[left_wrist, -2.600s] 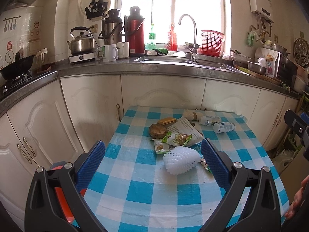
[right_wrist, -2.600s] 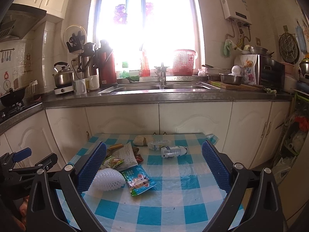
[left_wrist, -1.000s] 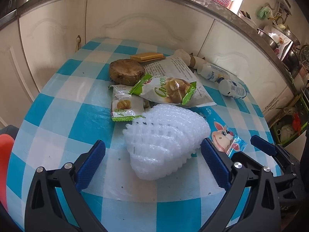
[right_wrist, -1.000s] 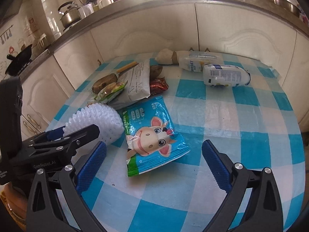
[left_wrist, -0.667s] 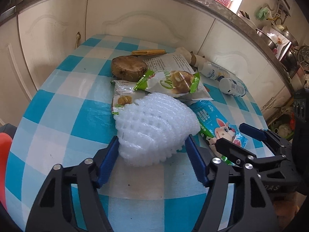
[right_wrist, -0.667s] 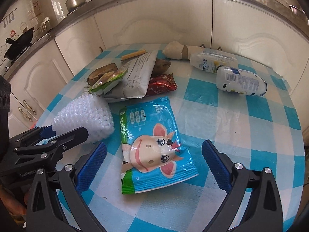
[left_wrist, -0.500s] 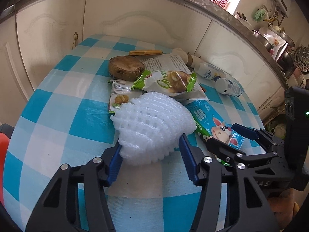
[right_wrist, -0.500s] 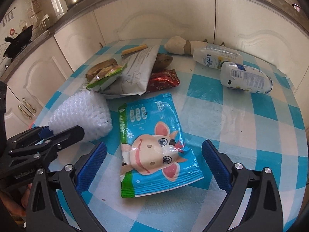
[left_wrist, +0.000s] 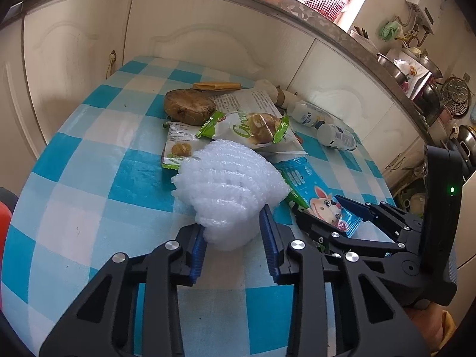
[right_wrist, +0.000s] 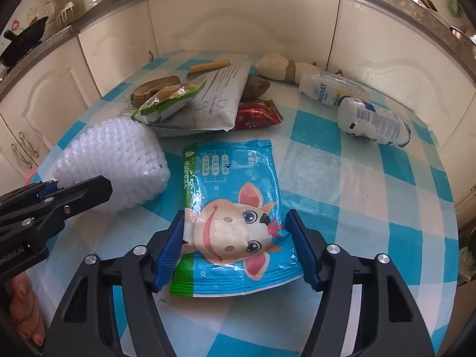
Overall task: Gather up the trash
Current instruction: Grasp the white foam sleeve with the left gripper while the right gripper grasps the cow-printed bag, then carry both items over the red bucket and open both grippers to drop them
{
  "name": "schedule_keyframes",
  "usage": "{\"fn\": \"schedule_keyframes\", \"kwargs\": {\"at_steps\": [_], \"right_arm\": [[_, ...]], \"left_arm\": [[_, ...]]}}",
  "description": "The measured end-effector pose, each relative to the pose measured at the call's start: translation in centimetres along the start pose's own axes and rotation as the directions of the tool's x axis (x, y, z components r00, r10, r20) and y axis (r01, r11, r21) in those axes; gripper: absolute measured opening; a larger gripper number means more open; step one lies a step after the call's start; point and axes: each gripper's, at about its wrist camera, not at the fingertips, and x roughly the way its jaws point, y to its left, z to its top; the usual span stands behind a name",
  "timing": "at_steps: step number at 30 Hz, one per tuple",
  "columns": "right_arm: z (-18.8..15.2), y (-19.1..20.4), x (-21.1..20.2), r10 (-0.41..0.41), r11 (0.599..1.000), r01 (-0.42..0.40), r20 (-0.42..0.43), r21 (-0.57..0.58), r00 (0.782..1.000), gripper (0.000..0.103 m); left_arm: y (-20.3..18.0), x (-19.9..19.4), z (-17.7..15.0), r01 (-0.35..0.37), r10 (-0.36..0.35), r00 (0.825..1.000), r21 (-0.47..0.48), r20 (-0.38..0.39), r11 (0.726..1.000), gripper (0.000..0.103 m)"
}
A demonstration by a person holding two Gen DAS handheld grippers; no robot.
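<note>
A checked blue-and-white surface (right_wrist: 342,196) holds scattered trash. The left tongs (left_wrist: 235,247) have just been closing and now pinch the near end of a white foam fruit net (left_wrist: 229,190), which lies on the cloth at the front left of the litter. The right tongs (right_wrist: 238,247) have also just been closing. They straddle the lower part of a blue snack packet (right_wrist: 235,223) printed with a cartoon cow; their blue pads sit at its side edges, and it still lies flat on the surface.

Risks, as I judge them: the foam net is soft and springy, so a shallow pinch could let it slip out on lifting. The packet is flat and glossy; squeezing it from its edges may only buckle it or let it slide free. The two tongs work close together and could knock each other.

Readable writing: a green-trimmed wrapper (left_wrist: 255,128) begins "Gree"; one of two white bottles (right_wrist: 333,87) reads "MAGICDAY". The packet's Chinese text is too small to read.
</note>
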Motion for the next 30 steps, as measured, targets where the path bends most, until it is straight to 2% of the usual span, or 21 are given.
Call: {"fn": "schedule_keyframes", "kwargs": {"at_steps": [5,6,15,21,25,30], "right_arm": [[-0.9,0.9,-1.2,-0.001,1.0,0.001,0.01,0.009,1.0,0.057],[-1.1,1.1,-1.5,0.001,1.0,-0.001,0.015,0.012,1.0,0.056],[-2.5,2.9,-4.1,-0.017,1.0,0.016,0.06,0.011,0.998,0.054],[-2.6,3.7,-5.9,-0.017,1.0,0.016,0.085,0.011,0.996,0.054],[-2.1,5.0,-6.7,0.019,1.0,-0.019,0.101,-0.004,0.995,0.054],[-0.9,8.7,-7.2,0.093,0.994,-0.085,0.11,-0.073,0.99,0.054]], "left_arm": [[0.3,-1.5,-0.5,0.017,-0.017,1.0,-0.004,0.018,1.0,0.028],[0.5,-1.8,-0.6,0.022,-0.021,1.0,-0.004,0.02,1.0,0.018],[1.9,-4.1,-1.7,0.053,-0.052,0.998,-0.033,0.042,0.998,0.016],[2.9,-7.0,-2.1,0.061,-0.058,0.995,-0.031,0.086,0.998,0.016],[4.4,-9.2,-2.5,0.045,-0.04,0.993,-0.045,0.115,0.998,0.016],[7.7,-12.5,-3.4,-0.013,0.027,0.988,-0.095,0.149,0.995,0.016]]}}
